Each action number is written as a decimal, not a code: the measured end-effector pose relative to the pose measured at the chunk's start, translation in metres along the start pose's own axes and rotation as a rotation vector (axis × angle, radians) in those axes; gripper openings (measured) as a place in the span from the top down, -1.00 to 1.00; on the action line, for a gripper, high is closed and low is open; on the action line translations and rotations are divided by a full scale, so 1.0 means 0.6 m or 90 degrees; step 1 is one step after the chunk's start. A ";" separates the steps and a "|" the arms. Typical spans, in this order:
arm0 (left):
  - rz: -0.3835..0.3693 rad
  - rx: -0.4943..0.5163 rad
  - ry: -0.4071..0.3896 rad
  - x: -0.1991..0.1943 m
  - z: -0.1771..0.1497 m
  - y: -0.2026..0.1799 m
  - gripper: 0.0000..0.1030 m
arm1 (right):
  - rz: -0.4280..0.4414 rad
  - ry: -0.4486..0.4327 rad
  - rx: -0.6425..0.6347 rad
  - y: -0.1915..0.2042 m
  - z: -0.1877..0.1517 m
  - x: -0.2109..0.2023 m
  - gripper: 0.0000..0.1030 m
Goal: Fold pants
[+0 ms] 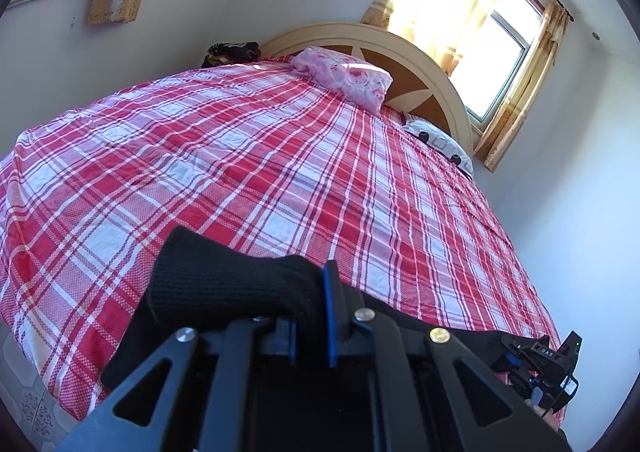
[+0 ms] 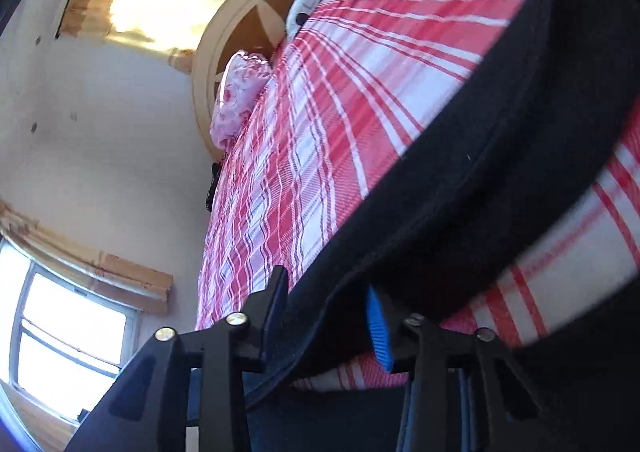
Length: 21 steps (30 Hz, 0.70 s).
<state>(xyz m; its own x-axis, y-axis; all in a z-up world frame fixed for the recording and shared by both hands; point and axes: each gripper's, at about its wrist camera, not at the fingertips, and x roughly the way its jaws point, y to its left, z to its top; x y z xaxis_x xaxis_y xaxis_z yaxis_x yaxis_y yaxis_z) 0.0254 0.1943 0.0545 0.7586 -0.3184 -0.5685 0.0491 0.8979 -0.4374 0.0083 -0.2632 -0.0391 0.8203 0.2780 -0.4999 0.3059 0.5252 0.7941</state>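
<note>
The black pants [image 1: 224, 284] lie at the near edge of the red-and-white plaid bed [image 1: 256, 156]. My left gripper [image 1: 312, 316] is shut on a ribbed cuff end of the pants, which bunches up over the blue pads. In the right wrist view the pants [image 2: 500, 156] stretch as a dark band across the bed [image 2: 340, 100]. My right gripper [image 2: 324, 316] has its jaws around the edge of the pants with a gap still showing between the blue pads [image 2: 378, 328]. The right gripper also shows in the left wrist view [image 1: 548, 364] at the bed's near right corner.
A pink floral pillow [image 1: 344, 76] and a white patterned pillow [image 1: 440, 144] lie by the round headboard [image 1: 424, 64]. A dark bundle [image 1: 232, 52] sits at the far left corner. Curtained windows [image 1: 500, 44] are behind the bed. Tiled floor [image 1: 28, 404] shows at left.
</note>
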 end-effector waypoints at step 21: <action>0.156 0.115 0.085 0.007 -0.114 0.088 0.76 | -0.028 0.043 -0.211 -0.026 -0.206 -0.156 0.93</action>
<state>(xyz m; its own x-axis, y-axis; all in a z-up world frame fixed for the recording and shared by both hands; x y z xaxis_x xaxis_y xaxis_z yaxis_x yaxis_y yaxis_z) -0.0132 0.2195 -0.0189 0.6710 -0.1124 -0.7329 -0.0009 0.9883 -0.1524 -0.1329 -0.1979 -0.0473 0.7721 0.2958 -0.5624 0.1580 0.7678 0.6209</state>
